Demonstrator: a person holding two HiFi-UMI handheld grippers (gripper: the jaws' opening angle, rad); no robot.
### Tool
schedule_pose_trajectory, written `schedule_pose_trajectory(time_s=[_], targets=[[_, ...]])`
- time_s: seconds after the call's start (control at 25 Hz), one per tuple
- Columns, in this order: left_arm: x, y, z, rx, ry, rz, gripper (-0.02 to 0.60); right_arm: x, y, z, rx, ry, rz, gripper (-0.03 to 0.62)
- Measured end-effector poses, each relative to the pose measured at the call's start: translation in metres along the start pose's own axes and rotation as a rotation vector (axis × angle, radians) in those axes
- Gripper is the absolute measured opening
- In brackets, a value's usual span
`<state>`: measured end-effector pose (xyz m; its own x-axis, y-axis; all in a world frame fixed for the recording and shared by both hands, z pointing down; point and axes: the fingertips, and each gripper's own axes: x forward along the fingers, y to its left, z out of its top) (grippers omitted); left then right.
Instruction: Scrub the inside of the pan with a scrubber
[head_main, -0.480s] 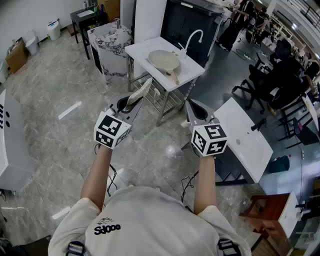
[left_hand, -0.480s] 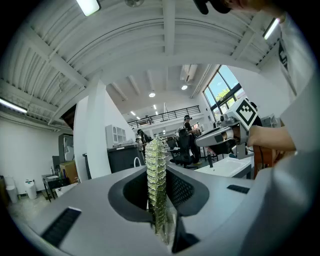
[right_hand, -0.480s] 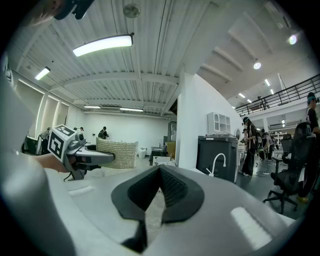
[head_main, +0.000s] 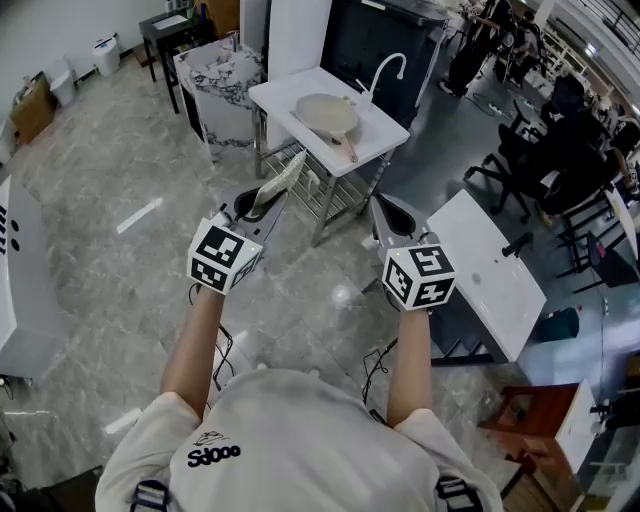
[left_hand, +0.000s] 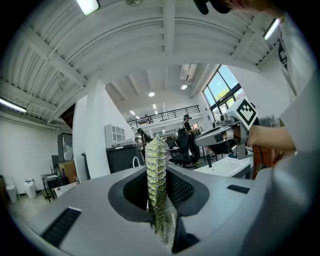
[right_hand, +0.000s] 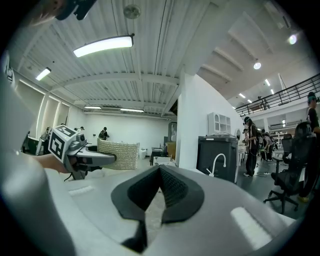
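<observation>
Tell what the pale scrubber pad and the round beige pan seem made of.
Pale scrubber pad, clamped in the left gripper: knobbly, slightly glinting mesh, likely synthetic fibre. Round beige pan: matte pale surface, possibly coated metal or ceramic; too distant for certainty.

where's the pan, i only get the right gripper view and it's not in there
Observer: The head view shows the pan lying on the white table ahead, beside the faucet.
Operator: are we near it
Observer: No. The left gripper and right gripper both hang over the floor, short of the table.
Operator: is the scrubber properly gripped
Observer: The left gripper view shows the scrubber standing edge-on, clamped between the jaws.
</observation>
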<state>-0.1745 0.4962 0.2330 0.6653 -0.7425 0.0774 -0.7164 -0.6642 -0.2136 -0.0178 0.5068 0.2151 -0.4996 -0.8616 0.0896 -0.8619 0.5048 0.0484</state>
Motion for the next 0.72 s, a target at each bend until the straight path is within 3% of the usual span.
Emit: schedule_pose_trajectory(time_s=[0.72], targets=[[0.023, -0.029, -0.003, -0.010, 0.028, 0.071, 0.064, -0.019, -0.047, -0.015, 0.015, -0.004, 0.020, 0.009]])
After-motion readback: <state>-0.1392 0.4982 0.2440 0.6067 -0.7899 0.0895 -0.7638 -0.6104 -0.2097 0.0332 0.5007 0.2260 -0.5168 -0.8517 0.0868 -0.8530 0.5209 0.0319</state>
